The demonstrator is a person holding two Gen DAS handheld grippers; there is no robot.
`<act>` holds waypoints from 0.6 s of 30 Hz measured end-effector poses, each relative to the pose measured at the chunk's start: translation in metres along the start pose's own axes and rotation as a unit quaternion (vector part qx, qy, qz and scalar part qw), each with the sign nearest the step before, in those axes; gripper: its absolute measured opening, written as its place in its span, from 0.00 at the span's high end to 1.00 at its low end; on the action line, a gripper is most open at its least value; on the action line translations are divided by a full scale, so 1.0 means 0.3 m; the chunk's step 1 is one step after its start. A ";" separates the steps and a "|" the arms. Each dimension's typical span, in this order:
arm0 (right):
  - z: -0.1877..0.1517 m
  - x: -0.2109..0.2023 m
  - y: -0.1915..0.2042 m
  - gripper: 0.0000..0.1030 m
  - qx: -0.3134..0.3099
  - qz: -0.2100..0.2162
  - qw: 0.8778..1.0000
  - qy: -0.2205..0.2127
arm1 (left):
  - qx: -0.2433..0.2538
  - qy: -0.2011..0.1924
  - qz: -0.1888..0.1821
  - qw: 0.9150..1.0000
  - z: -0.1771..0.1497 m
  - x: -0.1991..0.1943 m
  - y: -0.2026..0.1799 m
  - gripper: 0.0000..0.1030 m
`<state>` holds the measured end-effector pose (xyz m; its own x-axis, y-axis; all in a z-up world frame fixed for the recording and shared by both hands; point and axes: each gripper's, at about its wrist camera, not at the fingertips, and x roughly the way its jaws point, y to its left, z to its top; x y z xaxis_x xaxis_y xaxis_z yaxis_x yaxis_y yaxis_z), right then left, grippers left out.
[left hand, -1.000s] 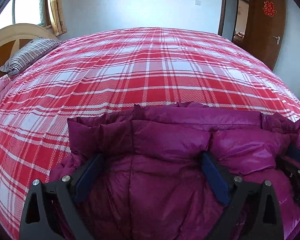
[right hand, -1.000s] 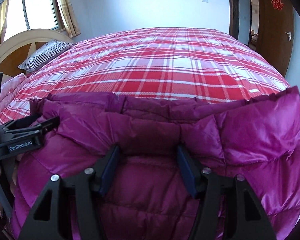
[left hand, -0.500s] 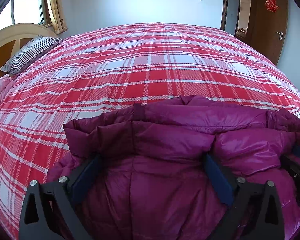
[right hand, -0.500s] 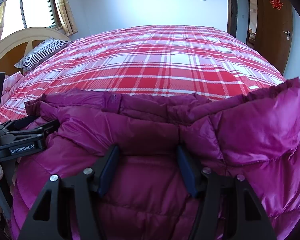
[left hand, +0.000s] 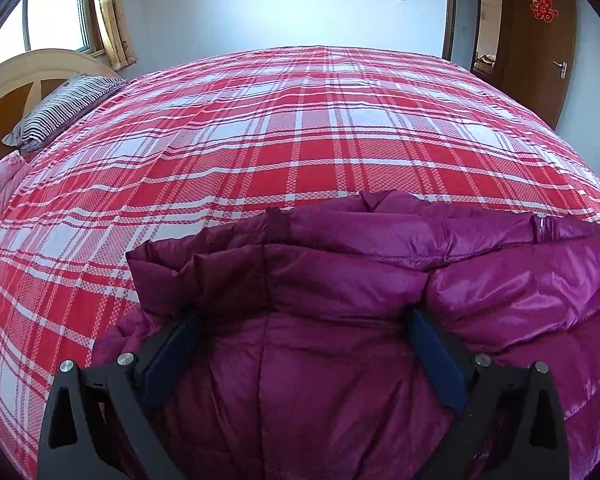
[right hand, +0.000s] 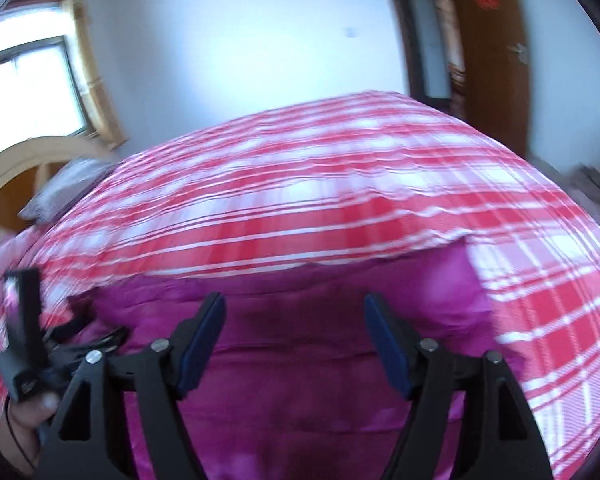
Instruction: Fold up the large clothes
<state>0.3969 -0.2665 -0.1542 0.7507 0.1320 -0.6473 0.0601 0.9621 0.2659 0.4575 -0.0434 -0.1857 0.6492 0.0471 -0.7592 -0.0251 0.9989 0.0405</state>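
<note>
A puffy purple down jacket [left hand: 340, 280] lies folded on the near part of the bed. My left gripper [left hand: 302, 316] has its jaws set wide around a thick fold of the jacket; the blue pads [left hand: 172, 352] press into the padding and the tips are hidden under the fold. In the blurred right wrist view my right gripper [right hand: 296, 300] hovers just short of the jacket [right hand: 300, 380]. Its jaws are opening, with both pads bare and nothing pinched between them. The left gripper's body [right hand: 24, 340] and the hand holding it [right hand: 28, 412] show at the lower left of that view.
The red and white plaid bedcover [left hand: 300, 140] stretches far beyond the jacket. A striped pillow [left hand: 64, 108] leans on the wooden headboard [left hand: 20, 72] at the left under a window. A brown door [left hand: 540, 40] stands at the back right.
The right gripper let go of the jacket's fold, widened, rolled and pulled back. The raised right side of the jacket dropped flat. The left gripper kept its hold and place.
</note>
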 end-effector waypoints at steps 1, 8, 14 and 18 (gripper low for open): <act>-0.013 0.035 -0.048 0.28 0.018 -0.010 1.000 0.020 | 0.000 0.000 0.000 1.000 0.000 0.000 0.000 0.01; -0.048 0.120 -0.117 0.28 0.056 0.008 0.997 0.050 | 0.010 0.005 0.014 1.000 0.017 -0.018 -0.013 0.01; -0.061 0.125 -0.107 0.27 0.045 -0.002 0.998 0.050 | -0.009 -0.025 -0.011 1.000 0.045 -0.186 -0.045 0.01; -0.063 0.131 -0.109 0.27 0.044 -0.003 0.998 0.047 | 0.036 -0.020 -0.028 0.999 0.011 -0.202 -0.151 0.01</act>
<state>0.4119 -0.2882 -0.2018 0.6848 0.1526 -0.7126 0.1249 0.9388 0.3211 0.4220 -0.0916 -0.1394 0.6774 -0.0111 -0.7355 0.0660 0.9968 0.0458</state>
